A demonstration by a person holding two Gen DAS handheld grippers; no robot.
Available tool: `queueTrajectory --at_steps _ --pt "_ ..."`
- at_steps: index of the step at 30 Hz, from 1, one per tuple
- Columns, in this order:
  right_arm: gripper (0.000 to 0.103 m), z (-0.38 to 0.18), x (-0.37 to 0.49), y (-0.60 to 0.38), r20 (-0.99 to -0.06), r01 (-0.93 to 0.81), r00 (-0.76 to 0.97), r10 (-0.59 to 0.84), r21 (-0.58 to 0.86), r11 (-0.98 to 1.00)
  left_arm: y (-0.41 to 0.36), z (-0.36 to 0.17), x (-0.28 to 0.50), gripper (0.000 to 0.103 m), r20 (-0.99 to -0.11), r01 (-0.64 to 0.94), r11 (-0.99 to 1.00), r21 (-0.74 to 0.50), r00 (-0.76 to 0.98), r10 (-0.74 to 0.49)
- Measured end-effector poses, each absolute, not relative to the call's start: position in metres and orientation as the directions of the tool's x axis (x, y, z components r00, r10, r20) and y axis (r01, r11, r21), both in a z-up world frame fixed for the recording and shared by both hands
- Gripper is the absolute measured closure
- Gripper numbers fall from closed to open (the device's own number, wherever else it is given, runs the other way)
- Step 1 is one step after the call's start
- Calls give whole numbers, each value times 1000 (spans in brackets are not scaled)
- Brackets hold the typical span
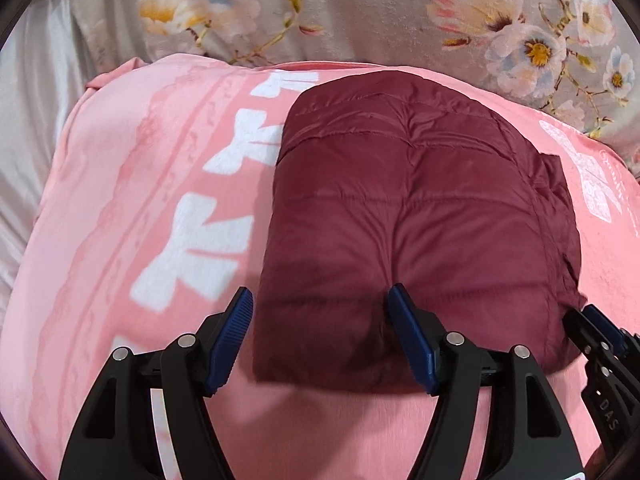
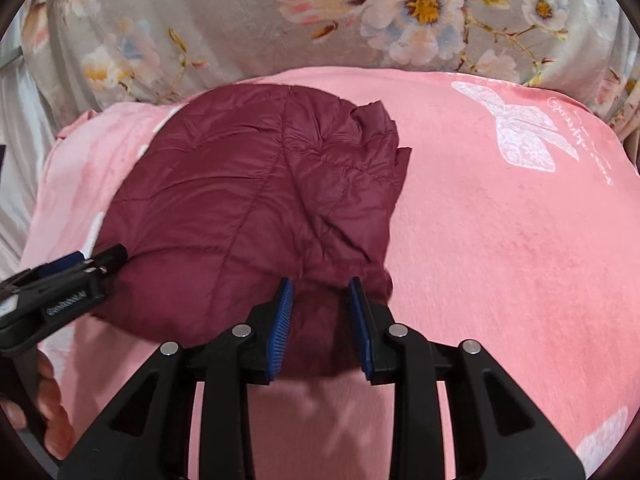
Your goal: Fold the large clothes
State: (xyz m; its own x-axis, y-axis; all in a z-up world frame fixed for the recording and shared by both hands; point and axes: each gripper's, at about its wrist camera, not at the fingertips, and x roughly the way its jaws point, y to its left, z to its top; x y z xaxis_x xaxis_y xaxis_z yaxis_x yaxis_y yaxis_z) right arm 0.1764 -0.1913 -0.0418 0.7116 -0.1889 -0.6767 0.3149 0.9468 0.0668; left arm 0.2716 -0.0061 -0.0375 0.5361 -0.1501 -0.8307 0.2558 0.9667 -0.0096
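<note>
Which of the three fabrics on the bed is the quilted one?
The dark red jacket: stitched puffy panels, lying folded on the pink blanket; the floral cover behind is plain-surfaced.

A pink blanket (image 1: pixel 120 208) patterned with white bows (image 1: pixel 192 256) covers the bed, a single pale bow (image 2: pixel 520 136) with script lettering beside it near its right edge. Behind it lies a grey floral quilt (image 2: pixel 224 28) printed with pink and white blossoms. A plain white sheet (image 1: pixel 24 104) shows at far left.

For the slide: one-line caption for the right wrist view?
Right gripper fingers open above the near edge of a folded maroon quilted puffer jacket on a pink bow-print blanket.
</note>
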Motion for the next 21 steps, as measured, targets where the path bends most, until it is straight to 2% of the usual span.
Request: queueTrajectory --at_steps 9,13,21 --pt "43 -56 116 -173 -668 335 709 -225 40 941 -5 -44 206 36 -836 261 965 32 536 -117" --pt "40 -67 90 -162 -653 335 709 -264 -17 942 -3 -54 176 35 -831 253 966 57 548 -94" --pt "38 -87 53 -150 -664 319 703 -254 -25 948 4 -73 131 35 -826 230 971 72 560 -72"
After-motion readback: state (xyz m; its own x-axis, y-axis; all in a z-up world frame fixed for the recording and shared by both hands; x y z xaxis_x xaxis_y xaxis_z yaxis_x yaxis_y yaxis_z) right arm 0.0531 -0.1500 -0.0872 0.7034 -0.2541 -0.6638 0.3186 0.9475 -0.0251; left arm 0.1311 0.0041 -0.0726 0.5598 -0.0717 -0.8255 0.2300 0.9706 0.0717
